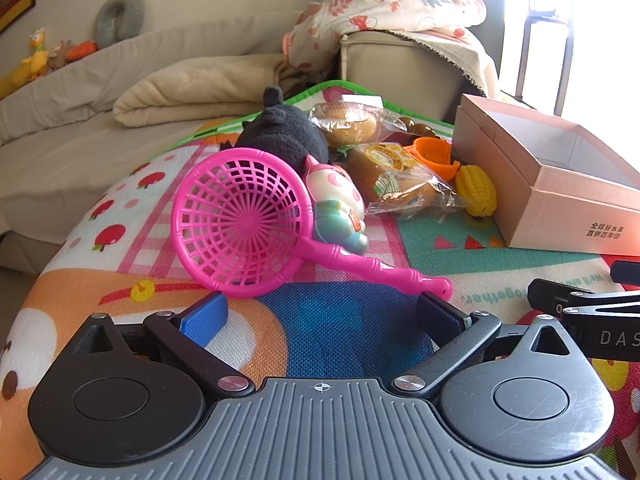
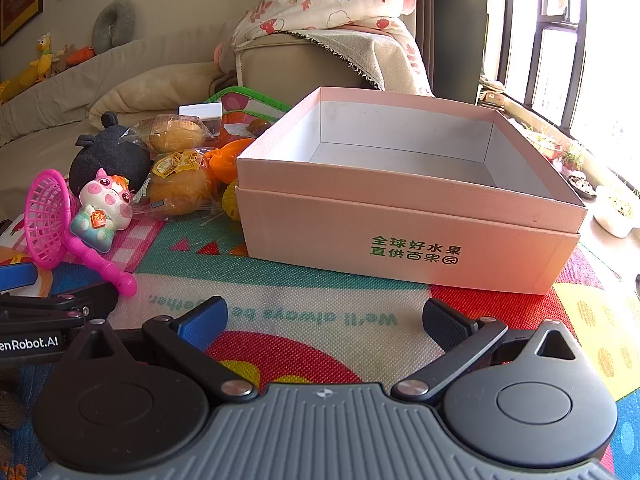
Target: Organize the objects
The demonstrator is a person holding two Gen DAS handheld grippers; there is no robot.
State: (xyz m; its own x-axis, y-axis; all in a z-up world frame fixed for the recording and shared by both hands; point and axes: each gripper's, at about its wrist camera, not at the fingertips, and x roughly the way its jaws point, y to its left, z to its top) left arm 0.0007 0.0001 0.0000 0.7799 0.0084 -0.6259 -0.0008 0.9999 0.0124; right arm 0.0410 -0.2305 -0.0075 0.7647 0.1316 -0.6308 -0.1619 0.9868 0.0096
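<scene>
We have both tools wide open and holding nothing. The left gripper (image 1: 322,312) hovers over the play mat (image 1: 332,320), and the pink toy strainer (image 1: 240,224) lies just ahead of it, tipped on its rim with the handle running toward our right finger and its end almost at that fingertip. Behind the strainer sit the pig figurine (image 1: 340,204), which rests against the handle, and the black plush toy (image 1: 284,136). Further off to the right are two wrapped buns (image 1: 396,176), an orange plastic piece (image 1: 434,156) and a toy corn cob (image 1: 476,190). The right gripper (image 2: 324,320) faces the open pink cardboard box (image 2: 408,248), which stands empty just ahead of it.

We judge the sorting has not begun, and the strainer is the natural first pick for the left tool. To do it well we should go for the handle, not the basket: it is narrow and rigid, and the mesh bowl looks too wide and springy for a sure hold. We would come down across the handle near its middle, keeping clear of the pig so it does not topple. The strainer may roll on its rim as we close, so we should close slowly and lift straight up before we swing toward the box.
</scene>
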